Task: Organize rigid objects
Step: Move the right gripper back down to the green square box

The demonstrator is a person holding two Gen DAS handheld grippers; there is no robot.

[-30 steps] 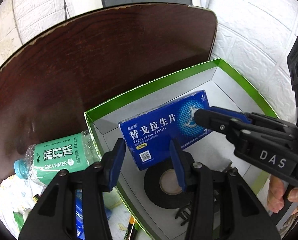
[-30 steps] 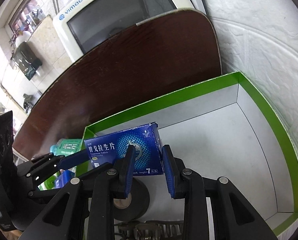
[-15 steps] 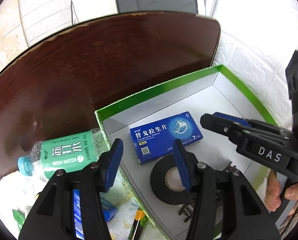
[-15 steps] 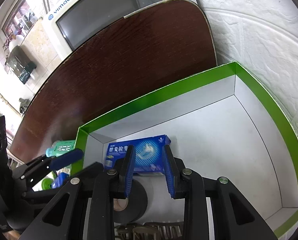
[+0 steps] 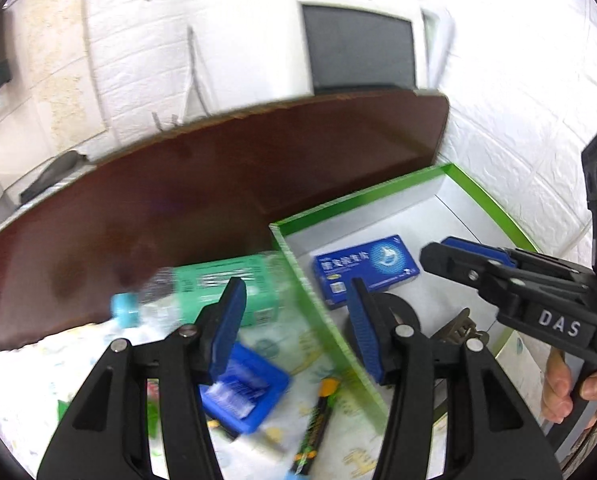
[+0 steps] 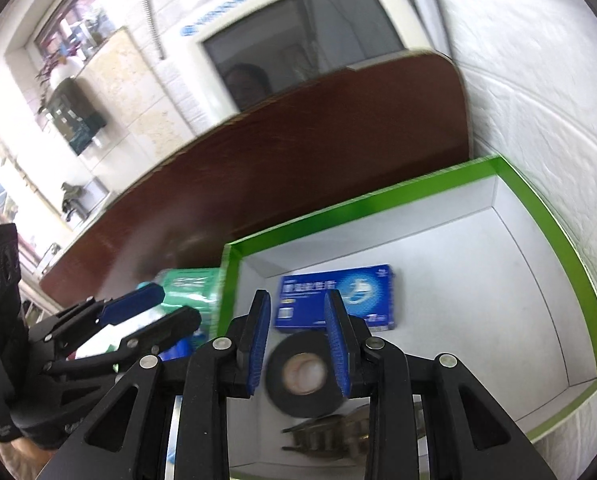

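Observation:
A blue medicine box (image 5: 366, 270) (image 6: 334, 296) lies flat inside the green-rimmed cardboard box (image 5: 362, 196) (image 6: 378, 196), near its back left corner. In front of it lie a black tape roll (image 6: 302, 372) and a brown hair clip (image 6: 326, 432). My right gripper (image 6: 297, 320) hovers above the tape, open by a narrow gap with nothing between its pads. My left gripper (image 5: 294, 320) is open and empty, astride the box's left wall. Left of that wall lie a green soda water bottle (image 5: 218, 284), a blue case (image 5: 246, 392) and a green-black pen (image 5: 316, 424).
The dark brown table (image 5: 178, 200) stretches back to a white monitor (image 5: 354, 48). A white brick wall (image 6: 538, 100) runs close along the right of the green-rimmed box. A patterned cloth (image 5: 38, 380) lies under the loose items at left. A hand (image 5: 566, 388) holds the right gripper.
The blue medicine box, raised at the right gripper's tips a second ago, now lies flat in the green-rimmed box. Both grippers have pulled back and up, and the left jaws stand wider.

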